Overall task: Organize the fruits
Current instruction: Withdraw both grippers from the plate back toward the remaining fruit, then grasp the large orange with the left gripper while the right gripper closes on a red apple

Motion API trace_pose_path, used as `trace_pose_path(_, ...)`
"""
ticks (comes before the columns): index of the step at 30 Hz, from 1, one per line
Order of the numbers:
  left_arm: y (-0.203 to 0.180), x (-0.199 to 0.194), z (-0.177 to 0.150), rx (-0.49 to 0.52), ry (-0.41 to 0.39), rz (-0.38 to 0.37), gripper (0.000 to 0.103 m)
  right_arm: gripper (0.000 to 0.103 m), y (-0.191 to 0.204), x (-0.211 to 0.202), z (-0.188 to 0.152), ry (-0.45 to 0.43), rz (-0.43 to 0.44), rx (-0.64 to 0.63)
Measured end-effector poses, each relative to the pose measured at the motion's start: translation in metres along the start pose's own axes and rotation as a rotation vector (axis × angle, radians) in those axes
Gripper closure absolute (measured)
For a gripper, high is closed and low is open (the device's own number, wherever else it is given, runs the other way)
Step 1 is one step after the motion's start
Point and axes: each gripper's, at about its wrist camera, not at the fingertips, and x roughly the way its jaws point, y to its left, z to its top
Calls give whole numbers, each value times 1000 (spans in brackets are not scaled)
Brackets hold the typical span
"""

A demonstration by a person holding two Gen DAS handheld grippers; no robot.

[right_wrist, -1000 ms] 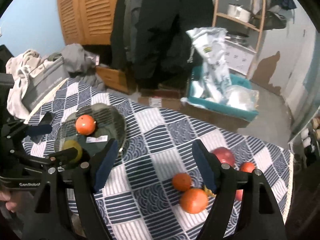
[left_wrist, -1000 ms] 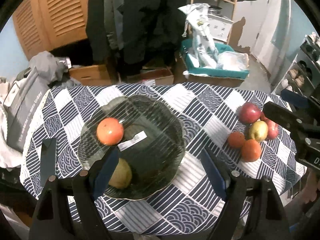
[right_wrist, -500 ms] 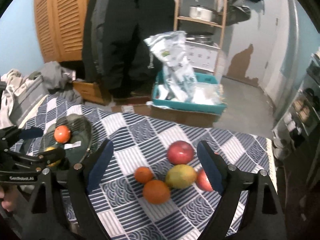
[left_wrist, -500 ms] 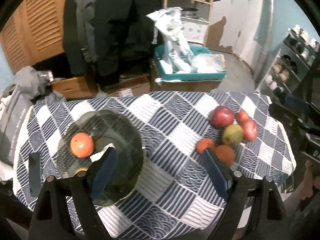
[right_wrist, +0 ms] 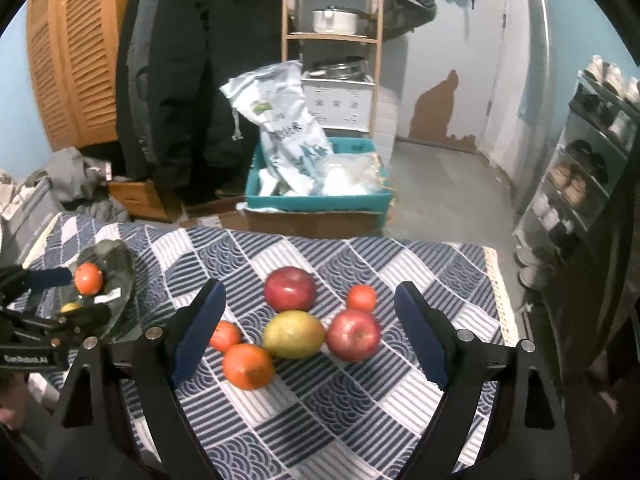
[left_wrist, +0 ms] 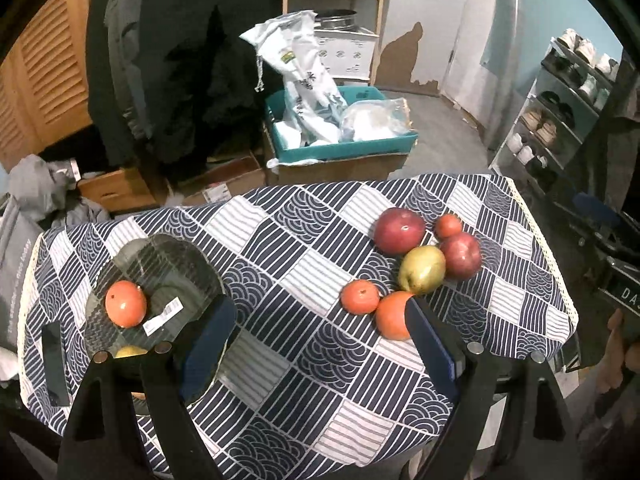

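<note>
From the left wrist camera, the left gripper (left_wrist: 318, 344) hangs above the near edge of the table in its blue-and-white patterned tablecloth (left_wrist: 280, 280), fingers spread wide and holding nothing. The ribbed clear glass plate (left_wrist: 160, 276) sits at the left, carrying an orange fruit (left_wrist: 125, 304). The loose fruit pile (left_wrist: 416, 268) lies at the right, bare cloth between them.

From the right wrist camera, the right gripper (right_wrist: 310, 332) hovers above the pile, its spread fingers framing a yellow-green mango (right_wrist: 294, 334) and touching nothing. The cloth's fringed right edge (right_wrist: 496, 292) is near.
</note>
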Motion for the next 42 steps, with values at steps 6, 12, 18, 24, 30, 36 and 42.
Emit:
trace_pose_path(6,-19,4,1,19,-3,12,14,17,-22,-1,-8,9,-33,25)
trace_pose_path(12,-36,25,1,17,44,-2,14,17,-37,15,-16,65,-53,38)
trace_pose_path(18,-48,53,-3,16,112,-2,14,17,-45,38,-28,128,-62,40)
trace_pose_path(24,-61,83,-10,43,173,23,14,17,-52,63,-45,208,-65,48)
trace_pose_path(30,-70,110,-18,55,215,34,14,17,-57,88,-60,285,-82,49)
trace_pose_path(36,-80,137,-28,61,271,11,14,17,-59,108,-71,351,-80,50)
trace_pose_path(42,-88,152,-33,75,298,-2,14,17,-67,118,-78,381,-78,71)
